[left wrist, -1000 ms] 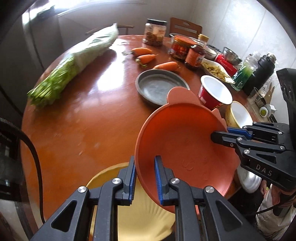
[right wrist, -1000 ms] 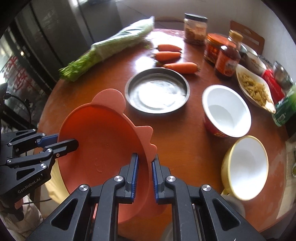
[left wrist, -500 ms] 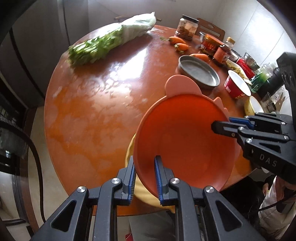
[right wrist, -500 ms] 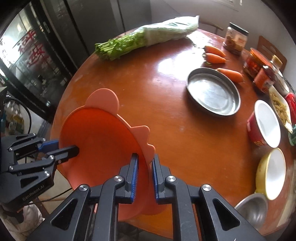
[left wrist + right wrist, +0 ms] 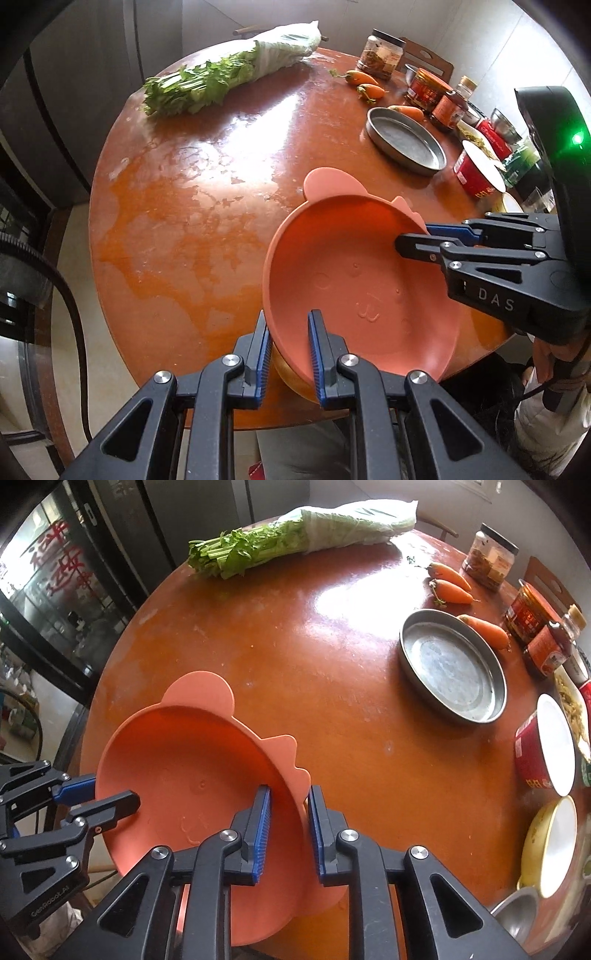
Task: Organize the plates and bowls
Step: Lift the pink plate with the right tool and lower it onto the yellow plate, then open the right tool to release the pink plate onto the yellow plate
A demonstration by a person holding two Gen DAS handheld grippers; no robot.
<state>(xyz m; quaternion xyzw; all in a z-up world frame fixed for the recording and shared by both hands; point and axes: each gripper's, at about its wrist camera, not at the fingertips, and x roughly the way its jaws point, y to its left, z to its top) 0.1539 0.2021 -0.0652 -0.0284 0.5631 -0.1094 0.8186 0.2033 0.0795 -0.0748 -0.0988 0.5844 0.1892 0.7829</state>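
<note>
Plates and bowls were mostly unsorted at this moment, and the one job in hand was the orange plate [image 5: 354, 295], a bear-eared one. I had it pinched from both sides: my left gripper [image 5: 286, 345] clenched on its rim at about 7 o'clock in the left wrist view, my right gripper [image 5: 288, 819] clamped on the scalloped edge opposite. The plate hung tilted above the near edge of the round table [image 5: 207, 206], clear of the wood as far as I could judge.

Nothing looked stacked. The metal pan [image 5: 452, 672] sat alone at 2 o'clock in the right wrist view, just beside the carrots [image 5: 484, 629]. The red bowl [image 5: 545, 744] and the yellow bowl [image 5: 550, 845] lay apart from each other along the rim at 3 to 4 o'clock, and a steel bowl [image 5: 517, 915] peeked in at 5 o'clock, mostly cut off. Each still stood on its own.

So I judged the task barely begun — one piece lifted, none set down, and the pan and bowls left to gather. The open middle of the table, with greens [image 5: 295, 539] far off at 12 o'clock, seemed a fair place for a stack, though a two-sided grip on a tilted plate could slip if one side let go early.
</note>
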